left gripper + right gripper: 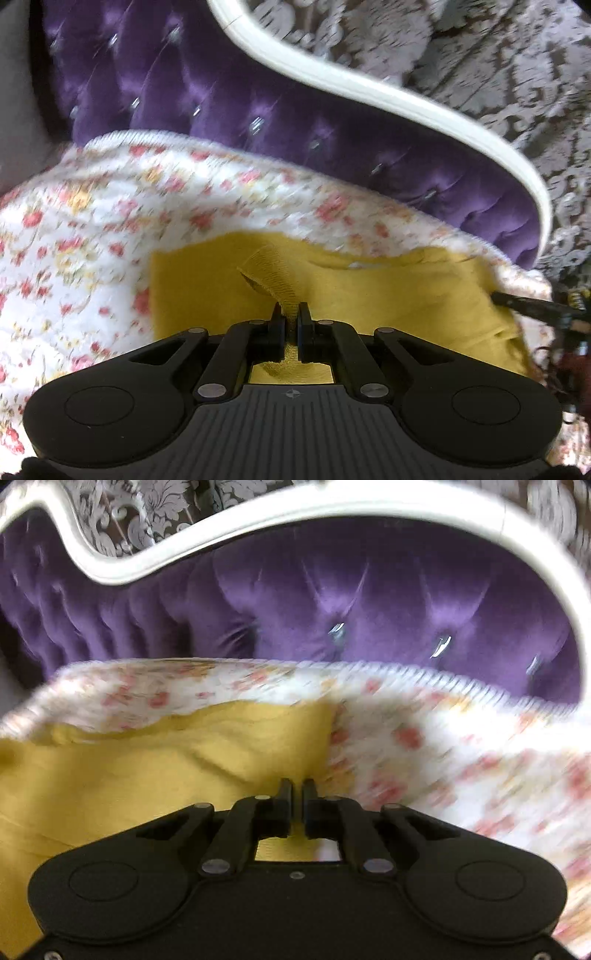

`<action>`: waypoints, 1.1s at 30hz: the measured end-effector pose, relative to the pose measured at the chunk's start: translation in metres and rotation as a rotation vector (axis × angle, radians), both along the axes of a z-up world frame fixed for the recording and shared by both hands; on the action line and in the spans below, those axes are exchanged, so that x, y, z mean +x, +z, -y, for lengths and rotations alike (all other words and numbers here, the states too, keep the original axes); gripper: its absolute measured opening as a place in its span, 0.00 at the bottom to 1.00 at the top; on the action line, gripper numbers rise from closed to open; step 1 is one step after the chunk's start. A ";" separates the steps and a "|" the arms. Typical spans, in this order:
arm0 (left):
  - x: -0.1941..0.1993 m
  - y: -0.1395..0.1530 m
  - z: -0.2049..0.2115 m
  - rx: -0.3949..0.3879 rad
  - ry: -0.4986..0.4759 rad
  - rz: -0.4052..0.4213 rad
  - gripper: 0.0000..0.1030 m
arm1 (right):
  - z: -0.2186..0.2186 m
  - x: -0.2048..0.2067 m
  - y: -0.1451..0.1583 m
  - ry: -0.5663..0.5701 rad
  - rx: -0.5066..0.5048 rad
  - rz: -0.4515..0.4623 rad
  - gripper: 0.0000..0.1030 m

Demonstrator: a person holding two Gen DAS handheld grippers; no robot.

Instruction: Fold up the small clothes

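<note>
A mustard-yellow garment (388, 295) lies spread on a floral blanket (92, 240). My left gripper (291, 314) is shut on a raised fold of the yellow garment near its middle edge; the pinched cloth stands up between the fingers. In the right wrist view the same garment (147, 768) fills the left half. My right gripper (298, 794) is shut on the garment's right corner edge, where it meets the blanket (443, 746). The right gripper's fingertip (517, 301) shows at the garment's far right in the left wrist view.
A purple tufted sofa back (221, 92) with a white curved frame (369, 88) rises behind the blanket; it also shows in the right wrist view (369, 590). Patterned grey wallpaper (480, 55) is beyond. Both views are motion-blurred.
</note>
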State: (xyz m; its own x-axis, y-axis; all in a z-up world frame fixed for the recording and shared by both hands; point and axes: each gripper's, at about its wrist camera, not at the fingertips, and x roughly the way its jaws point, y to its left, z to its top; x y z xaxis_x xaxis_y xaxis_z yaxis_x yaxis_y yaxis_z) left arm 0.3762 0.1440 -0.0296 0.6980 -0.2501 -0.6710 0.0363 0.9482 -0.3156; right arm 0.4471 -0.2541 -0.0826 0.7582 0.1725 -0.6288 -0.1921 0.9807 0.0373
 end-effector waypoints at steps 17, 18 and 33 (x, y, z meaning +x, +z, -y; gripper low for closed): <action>0.032 0.155 0.102 -0.018 -0.214 0.228 0.05 | -0.046 -0.116 0.033 0.245 0.186 0.119 0.43; 0.033 0.165 0.111 -0.014 -0.233 0.244 0.05 | -0.054 -0.119 0.031 0.267 0.189 0.113 0.43; 0.029 0.233 0.181 -0.076 -0.352 0.368 0.05 | -0.096 -0.057 0.007 0.183 0.101 0.070 0.43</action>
State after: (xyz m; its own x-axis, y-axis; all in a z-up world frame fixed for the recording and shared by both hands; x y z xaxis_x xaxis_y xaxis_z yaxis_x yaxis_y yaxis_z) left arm 0.4047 -0.0369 0.2032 0.7492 -0.5508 -0.3679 0.4706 0.8335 -0.2896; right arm 0.3900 -0.1582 -0.0760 0.7500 0.3704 -0.5480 -0.3720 0.9213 0.1135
